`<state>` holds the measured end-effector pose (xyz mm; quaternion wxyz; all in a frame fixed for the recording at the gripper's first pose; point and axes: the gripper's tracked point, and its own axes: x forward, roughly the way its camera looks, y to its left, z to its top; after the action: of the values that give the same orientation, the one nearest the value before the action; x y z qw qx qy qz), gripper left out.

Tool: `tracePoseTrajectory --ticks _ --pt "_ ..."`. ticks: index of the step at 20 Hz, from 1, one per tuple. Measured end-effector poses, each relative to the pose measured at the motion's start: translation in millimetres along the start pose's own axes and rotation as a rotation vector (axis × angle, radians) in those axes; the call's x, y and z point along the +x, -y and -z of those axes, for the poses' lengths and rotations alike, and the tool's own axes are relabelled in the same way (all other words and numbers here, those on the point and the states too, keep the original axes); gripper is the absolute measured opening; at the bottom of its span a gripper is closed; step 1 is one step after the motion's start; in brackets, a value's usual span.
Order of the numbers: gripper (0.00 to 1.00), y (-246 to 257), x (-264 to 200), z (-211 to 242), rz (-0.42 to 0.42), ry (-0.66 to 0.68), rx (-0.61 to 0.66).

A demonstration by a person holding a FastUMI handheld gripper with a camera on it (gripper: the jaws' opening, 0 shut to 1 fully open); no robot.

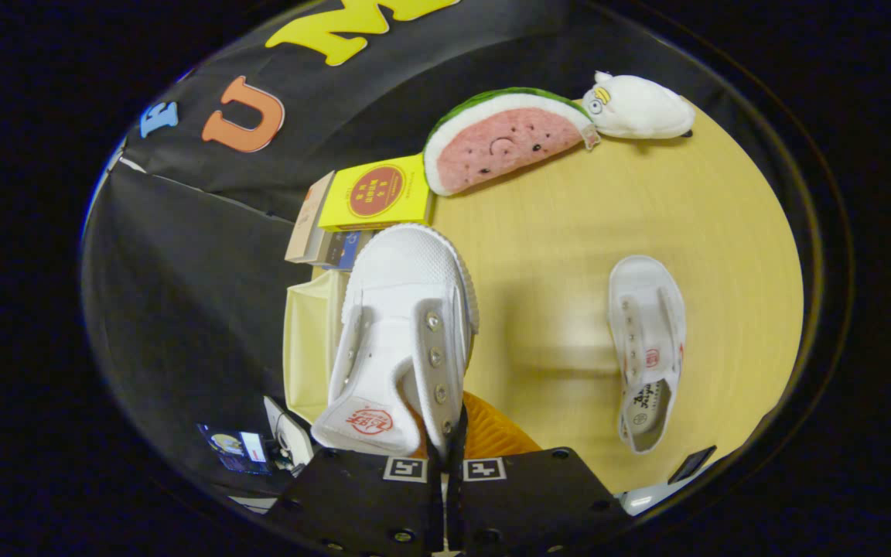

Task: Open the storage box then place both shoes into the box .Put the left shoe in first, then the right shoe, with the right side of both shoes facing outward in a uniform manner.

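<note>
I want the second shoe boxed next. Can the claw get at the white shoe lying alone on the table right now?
Probably not yet: the claw is shut on the other white shoe, so it has no free grip. The lone white shoe itself lies unobstructed on the wooden table, off to one side beyond the fingers.

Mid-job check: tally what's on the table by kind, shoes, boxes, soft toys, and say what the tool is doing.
White shoes: 2, one gripped, one lying on the table
Boxes: 3, yellow box, a box beside it, pale storage box
Soft toys: 2, watermelon slice, white plush
Total: 7
The tool is shut on the gripped shoe's side wall.
</note>
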<state>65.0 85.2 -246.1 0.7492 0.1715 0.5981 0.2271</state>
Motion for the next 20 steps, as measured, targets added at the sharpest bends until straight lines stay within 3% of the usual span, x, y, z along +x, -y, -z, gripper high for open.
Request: tracePoseTrajectory --ticks 7,13,20 --pt "0.02 -120.1 11.1 7.4 -0.080 -0.017 -0.114" --pt "0.02 -206.5 80.0 21.3 -0.097 -0.033 -0.149" --pt "0.02 -199.2 185.1 29.9 0.115 0.043 -0.049"
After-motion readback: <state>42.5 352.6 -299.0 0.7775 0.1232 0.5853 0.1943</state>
